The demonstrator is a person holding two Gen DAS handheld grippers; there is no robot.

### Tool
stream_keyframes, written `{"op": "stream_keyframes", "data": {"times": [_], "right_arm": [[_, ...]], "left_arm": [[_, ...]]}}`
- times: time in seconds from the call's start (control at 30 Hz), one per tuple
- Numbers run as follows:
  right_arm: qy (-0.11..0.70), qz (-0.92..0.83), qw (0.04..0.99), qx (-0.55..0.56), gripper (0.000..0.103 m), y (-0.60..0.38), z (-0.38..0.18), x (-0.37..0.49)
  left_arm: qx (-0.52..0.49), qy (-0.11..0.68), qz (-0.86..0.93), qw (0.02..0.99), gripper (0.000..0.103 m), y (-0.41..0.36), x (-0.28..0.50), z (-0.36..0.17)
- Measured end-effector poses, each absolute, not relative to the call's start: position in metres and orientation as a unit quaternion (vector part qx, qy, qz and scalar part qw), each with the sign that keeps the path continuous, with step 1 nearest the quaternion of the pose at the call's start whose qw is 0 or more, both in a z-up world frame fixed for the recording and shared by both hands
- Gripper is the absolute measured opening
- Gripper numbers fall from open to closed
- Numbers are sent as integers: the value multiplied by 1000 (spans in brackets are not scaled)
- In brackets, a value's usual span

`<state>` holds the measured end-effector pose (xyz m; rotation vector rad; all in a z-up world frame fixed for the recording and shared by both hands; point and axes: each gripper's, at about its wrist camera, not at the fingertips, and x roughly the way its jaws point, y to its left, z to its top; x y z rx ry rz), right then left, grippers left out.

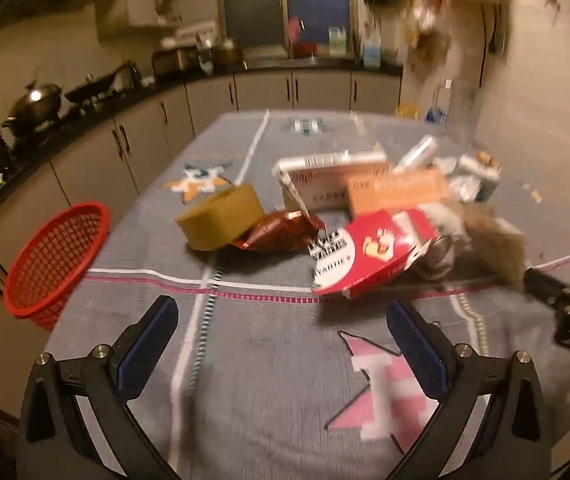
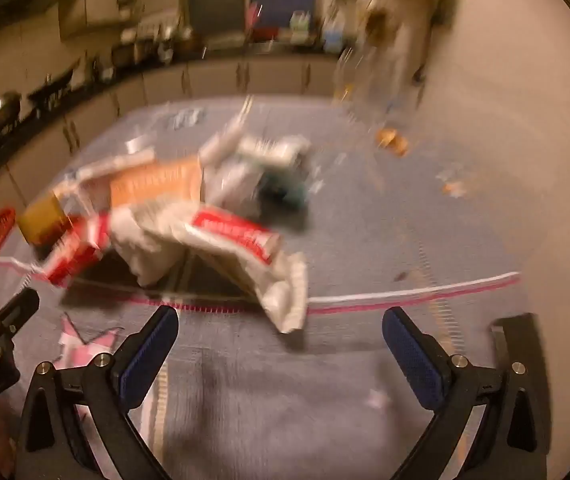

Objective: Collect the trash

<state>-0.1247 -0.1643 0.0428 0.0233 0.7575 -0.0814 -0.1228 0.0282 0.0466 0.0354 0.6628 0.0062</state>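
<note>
Left gripper (image 1: pixel 283 330) and right gripper (image 2: pixel 281 334): both spread wide, empty, above the cloth-covered tabletop (image 1: pixel 269 360). Trash heap mid-tabletop, well ahead of the left. Red carton (image 1: pixel 369 256) nearest: light, crushable; pinch across a flat edge. Foil wrapper (image 1: pixel 281 230) likely slippery (crinkly, thin). White bag (image 2: pixel 245 256) limp; take a fold. Red basket (image 1: pixel 51 260) sits at the left edge.
</note>
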Motion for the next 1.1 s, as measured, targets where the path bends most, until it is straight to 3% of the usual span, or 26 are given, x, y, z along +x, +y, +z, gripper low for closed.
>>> {"op": "stream_keyframes", "data": {"times": [0.1, 0.3, 1.1], "right_arm": [[316, -80, 945, 33, 103, -166, 64, -154], [334, -67, 939, 44, 101, -168, 55, -158], [302, -44, 952, -21, 97, -135, 47, -166]], "left_arm": [[13, 281, 18, 959, 103, 33, -147, 58], [29, 237, 45, 970, 103, 38, -167, 66], [35, 272, 55, 960, 103, 31, -149, 44]]}}
